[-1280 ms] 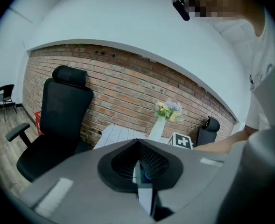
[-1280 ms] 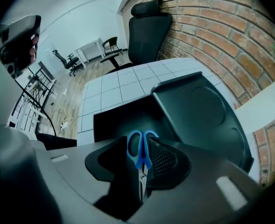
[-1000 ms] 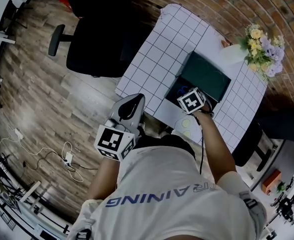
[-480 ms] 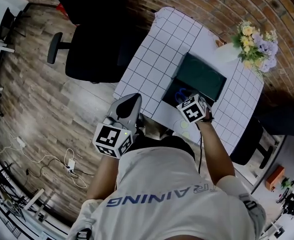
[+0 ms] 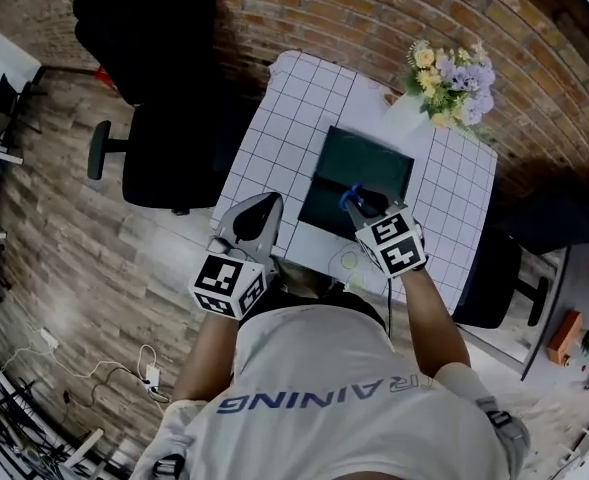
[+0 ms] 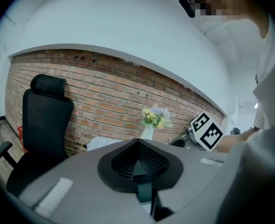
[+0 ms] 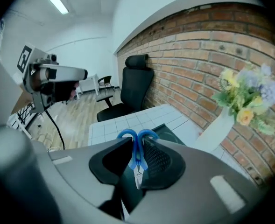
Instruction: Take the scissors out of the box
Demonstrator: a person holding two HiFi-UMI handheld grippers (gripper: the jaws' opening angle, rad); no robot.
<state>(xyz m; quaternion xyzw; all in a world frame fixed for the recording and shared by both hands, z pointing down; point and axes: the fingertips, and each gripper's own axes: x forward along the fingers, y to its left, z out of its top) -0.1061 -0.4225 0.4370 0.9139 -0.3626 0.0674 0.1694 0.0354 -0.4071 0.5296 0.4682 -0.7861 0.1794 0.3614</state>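
Observation:
The blue-handled scissors (image 7: 136, 154) hang clamped between the pads of my right gripper (image 7: 135, 146), handles pointing away and blades pointing back. In the head view the right gripper (image 5: 360, 204) holds the scissors (image 5: 351, 197) above the near edge of the open dark green box (image 5: 374, 163). The box (image 7: 169, 133) lies on the white checked table (image 5: 274, 138). My left gripper (image 5: 257, 220) hovers at the table's near-left edge, jaws together with nothing between them. In its own view the left gripper (image 6: 138, 158) points over the table toward the brick wall.
A white vase of flowers (image 5: 444, 73) stands at the table's far right corner. A black office chair (image 5: 164, 158) sits left of the table, another dark chair (image 5: 494, 273) on the right. A pale round object (image 5: 352, 261) lies on the near table edge. Cables trail on the wooden floor (image 5: 94, 368).
My right gripper has risen out of the box with the scissors in it. The left gripper lifted a little beside the table edge.

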